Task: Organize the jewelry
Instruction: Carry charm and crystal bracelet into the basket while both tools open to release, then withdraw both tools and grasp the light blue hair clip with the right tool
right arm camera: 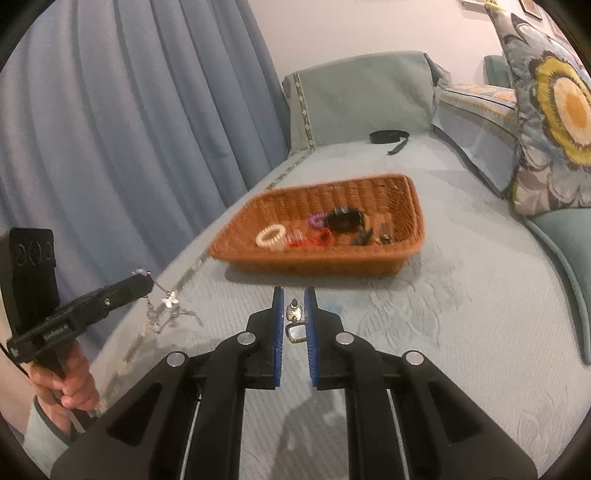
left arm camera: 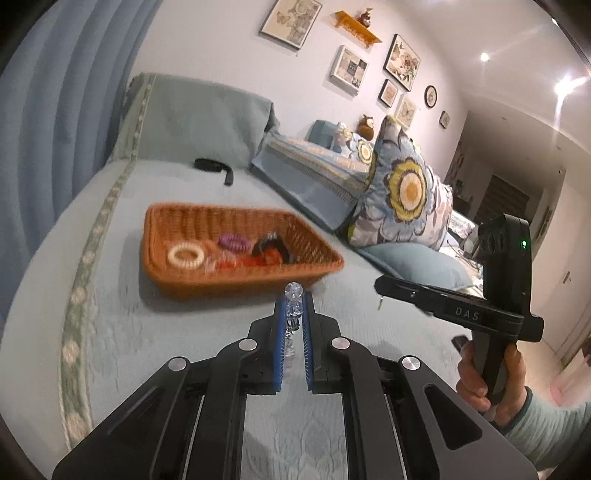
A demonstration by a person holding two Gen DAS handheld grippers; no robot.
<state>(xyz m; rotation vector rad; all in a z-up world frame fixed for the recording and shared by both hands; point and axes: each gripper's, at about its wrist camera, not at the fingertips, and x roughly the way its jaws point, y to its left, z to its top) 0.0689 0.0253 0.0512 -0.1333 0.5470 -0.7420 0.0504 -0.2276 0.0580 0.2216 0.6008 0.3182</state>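
the basket and the hair ties in it are smeared by blur. the dark pieces near its right wall are too small to name, perhaps clips. the clear beaded chain runs partly hidden between the left gripper's blue pads.

A pale blue quilted sofa with floral cushions, blue curtains and framed pictures.
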